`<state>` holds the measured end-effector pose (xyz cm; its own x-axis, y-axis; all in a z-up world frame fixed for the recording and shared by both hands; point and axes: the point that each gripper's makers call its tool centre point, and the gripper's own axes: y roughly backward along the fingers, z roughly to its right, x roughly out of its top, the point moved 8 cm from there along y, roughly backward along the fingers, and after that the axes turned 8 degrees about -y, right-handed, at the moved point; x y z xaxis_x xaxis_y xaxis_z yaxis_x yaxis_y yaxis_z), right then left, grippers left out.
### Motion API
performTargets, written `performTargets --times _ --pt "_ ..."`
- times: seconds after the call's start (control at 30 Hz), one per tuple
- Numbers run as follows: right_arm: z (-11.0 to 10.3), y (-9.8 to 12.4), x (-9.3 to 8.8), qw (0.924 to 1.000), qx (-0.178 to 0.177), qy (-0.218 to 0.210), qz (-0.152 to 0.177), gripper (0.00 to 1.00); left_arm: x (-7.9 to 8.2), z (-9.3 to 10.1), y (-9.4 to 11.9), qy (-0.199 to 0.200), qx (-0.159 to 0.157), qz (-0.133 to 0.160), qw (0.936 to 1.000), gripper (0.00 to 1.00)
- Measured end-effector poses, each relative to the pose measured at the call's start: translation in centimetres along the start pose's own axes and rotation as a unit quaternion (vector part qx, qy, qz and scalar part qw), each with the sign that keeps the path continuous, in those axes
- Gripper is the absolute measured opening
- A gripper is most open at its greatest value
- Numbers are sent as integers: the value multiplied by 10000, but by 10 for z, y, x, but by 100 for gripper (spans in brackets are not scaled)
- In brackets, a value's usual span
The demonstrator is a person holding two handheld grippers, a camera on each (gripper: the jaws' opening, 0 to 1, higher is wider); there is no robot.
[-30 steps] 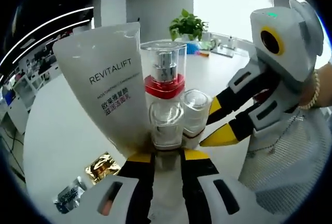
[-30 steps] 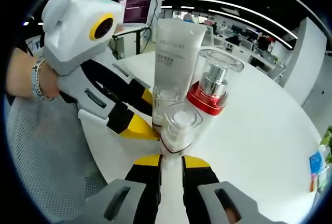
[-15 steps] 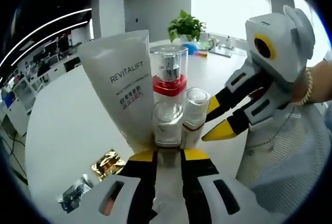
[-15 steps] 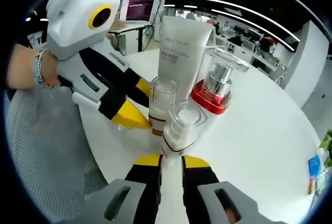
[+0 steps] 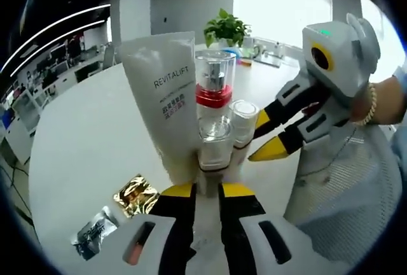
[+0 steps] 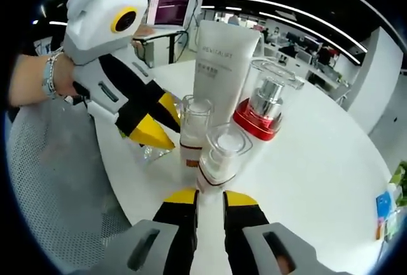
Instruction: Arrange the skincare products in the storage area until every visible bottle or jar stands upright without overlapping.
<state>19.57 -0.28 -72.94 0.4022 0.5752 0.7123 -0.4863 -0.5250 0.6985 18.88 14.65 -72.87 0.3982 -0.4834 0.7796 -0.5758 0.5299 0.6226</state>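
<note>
Office space with desks, ceiling light strips and a potted green plant [image 5: 226,28] surrounds the round white table [image 5: 82,141], whose far side lies bare. 4 upright products cluster near its edge: a tall white REVITALIFT tube [image 5: 166,106], a clear pump bottle with red collar [image 5: 213,90], and 2 small clear-capped bottles, one [image 5: 214,144] just before the left gripper [image 5: 205,193], the other [image 6: 219,156] just before the right gripper [image 6: 208,202]. Each gripper's jaws stand narrowly apart below its bottle; whether they clamp it, I cannot tell. 2 foil sachets, gold [image 5: 135,195] and silver [image 5: 94,233], lie flat beside the left gripper.
</note>
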Motion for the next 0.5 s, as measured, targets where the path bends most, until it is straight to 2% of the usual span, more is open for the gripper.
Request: performTargets --times 0.1,0.23,0.5 --pt "0 -1 1 10000 -20 13 22 8 3 7 -4 136 -15 -4 9999 16" --pt "0 -2 1 10000 -26 64 -8 8 5 9 -10 186 168 -73 9997 25" --pt "2 -2 0 10000 -56 27 -16 7 12 11 -15 290 392 95 9988 22"
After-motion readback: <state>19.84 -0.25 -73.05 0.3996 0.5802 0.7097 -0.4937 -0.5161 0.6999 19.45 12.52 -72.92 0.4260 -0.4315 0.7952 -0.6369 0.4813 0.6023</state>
